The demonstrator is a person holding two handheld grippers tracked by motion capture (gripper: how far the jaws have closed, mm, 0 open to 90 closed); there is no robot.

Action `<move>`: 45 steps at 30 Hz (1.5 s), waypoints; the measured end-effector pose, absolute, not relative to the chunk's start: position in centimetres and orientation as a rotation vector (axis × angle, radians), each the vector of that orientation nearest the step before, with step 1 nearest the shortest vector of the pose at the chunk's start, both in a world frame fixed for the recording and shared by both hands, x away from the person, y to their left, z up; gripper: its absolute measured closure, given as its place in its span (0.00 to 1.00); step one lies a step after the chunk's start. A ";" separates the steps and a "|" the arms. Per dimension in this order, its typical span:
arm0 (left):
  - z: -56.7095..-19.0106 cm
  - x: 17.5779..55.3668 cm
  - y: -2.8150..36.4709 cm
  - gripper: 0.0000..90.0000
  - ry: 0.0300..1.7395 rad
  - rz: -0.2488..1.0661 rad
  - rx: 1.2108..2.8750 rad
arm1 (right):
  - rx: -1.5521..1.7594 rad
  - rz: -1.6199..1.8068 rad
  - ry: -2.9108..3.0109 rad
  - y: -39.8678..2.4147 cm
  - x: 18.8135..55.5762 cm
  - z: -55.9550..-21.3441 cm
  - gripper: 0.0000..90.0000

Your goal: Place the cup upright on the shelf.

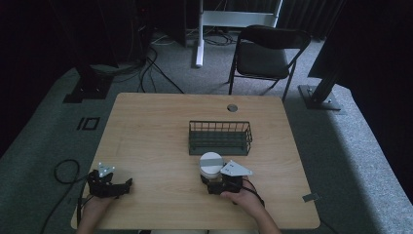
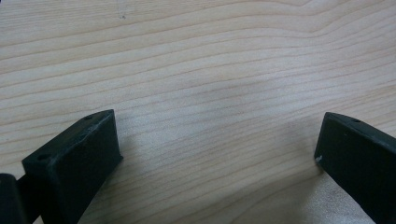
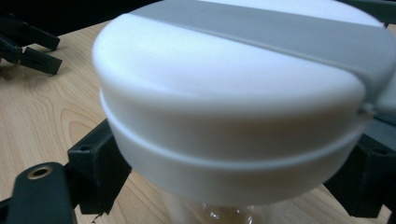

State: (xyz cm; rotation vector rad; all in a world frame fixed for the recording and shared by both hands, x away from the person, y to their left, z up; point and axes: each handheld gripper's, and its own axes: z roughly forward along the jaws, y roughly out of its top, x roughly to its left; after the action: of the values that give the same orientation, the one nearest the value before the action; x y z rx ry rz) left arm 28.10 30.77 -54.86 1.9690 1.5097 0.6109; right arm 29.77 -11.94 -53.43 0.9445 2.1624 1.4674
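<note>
Right gripper (image 1: 210, 181) has its fingers (image 3: 98, 161) clamped around the white jar (image 1: 211, 165), just short of the basket (image 1: 220, 138); left gripper (image 1: 109, 187) rests spread, empty, well apart.

Basket (image 1: 220, 137) at table (image 1: 146, 126) centre, container (image 1: 211, 165) just before it, chair (image 1: 265, 51) behind

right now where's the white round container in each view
High view: the white container stands on the table, just in front of the wire basket, at the right tongs.
Left gripper view: not in it; bare wood between open jaws.
Right gripper view: the container is close up, with a grey stripe across its lid and a jaw on each side.
Shared landmark: the light wood tabletop.
</note>
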 end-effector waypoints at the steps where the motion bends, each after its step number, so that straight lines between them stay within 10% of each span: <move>1: -54.9 28.1 30.8 0.00 1.510 0.611 1.969 | 0.945 1.467 2.162 -11.9 29.8 -53.4 0.14; 45: -54.8 28.1 30.8 0.00 1.511 0.610 1.968 | 0.954 1.431 2.184 -11.0 30.4 -50.2 0.21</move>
State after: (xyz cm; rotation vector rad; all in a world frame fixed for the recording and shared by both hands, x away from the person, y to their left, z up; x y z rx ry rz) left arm 28.10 30.76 -54.85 1.9678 1.5110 0.6101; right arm 30.42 -10.95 -50.19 0.9541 2.1844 1.4315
